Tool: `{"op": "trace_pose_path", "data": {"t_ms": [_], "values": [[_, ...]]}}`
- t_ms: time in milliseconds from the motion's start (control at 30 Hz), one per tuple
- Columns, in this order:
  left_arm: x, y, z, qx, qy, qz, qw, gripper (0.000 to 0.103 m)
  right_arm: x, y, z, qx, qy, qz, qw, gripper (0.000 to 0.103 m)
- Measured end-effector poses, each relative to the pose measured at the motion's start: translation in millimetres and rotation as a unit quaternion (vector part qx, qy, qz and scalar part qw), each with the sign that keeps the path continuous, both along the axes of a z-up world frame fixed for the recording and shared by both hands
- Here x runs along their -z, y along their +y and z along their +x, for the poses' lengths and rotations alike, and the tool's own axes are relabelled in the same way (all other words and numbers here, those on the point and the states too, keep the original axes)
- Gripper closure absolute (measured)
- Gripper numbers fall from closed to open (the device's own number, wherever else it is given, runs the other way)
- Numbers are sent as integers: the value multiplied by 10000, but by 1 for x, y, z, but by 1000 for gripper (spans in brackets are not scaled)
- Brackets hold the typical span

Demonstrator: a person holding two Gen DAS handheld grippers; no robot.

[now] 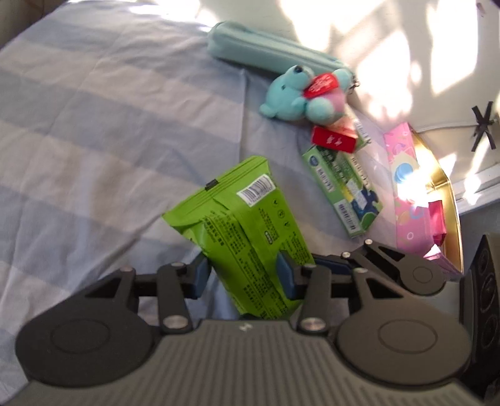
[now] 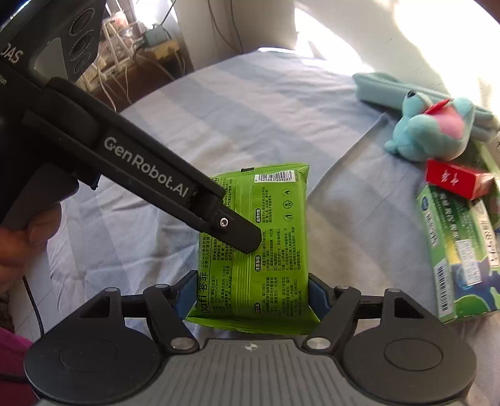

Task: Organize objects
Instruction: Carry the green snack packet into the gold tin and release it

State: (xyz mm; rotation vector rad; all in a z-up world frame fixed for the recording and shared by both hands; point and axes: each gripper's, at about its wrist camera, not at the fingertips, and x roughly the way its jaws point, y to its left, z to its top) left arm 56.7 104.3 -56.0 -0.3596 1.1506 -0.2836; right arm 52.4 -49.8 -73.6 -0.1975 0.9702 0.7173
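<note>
Glossy green plastic wipes packet [image 2: 253, 246] lifted above striped blue bed sheet [image 1: 93, 125], clamped in both left claw [image 1: 243, 274] and right claw [image 2: 251, 295]. Release one claw before moving it toward gold-lined box [image 1: 450, 200]; avoid twisting.

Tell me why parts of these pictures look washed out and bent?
Left wrist view: sunlight bleaches the wall and glares off the pink box; the plush is slightly blurred. Right wrist view: the top right corner is blown out, and the fisheye lens curves the bed.
</note>
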Motion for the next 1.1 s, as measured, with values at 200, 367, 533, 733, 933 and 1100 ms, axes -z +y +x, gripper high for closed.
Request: {"op": "trace_pose_path", "data": {"t_ms": [200, 367, 533, 733, 933, 1100], "values": [[-66, -69, 22, 498, -1164, 67, 9919, 56, -53, -62, 13, 945, -1039, 303, 9896, 32], [-55, -158, 25, 1287, -1114, 108, 9853, 55, -53, -131, -8, 1637, -1309, 94, 9777, 32], [-52, -246, 30, 2076, -1177, 121, 9710, 55, -47, -214, -26, 2607, -1240, 178, 9573, 32], [-67, -326, 39, 2655, -1531, 88, 9518, 55, -57, -288, -27, 3293, -1524, 173, 9317, 32], [-37, -378, 56, 2792, -1208, 213, 9524, 55, -28, -335, -10, 3584, -1230, 126, 9253, 32], [-13, -400, 67, 2662, -1007, 562, 9570, 54, 1, -352, 3, 3709, -898, 101, 9243, 31]]}}
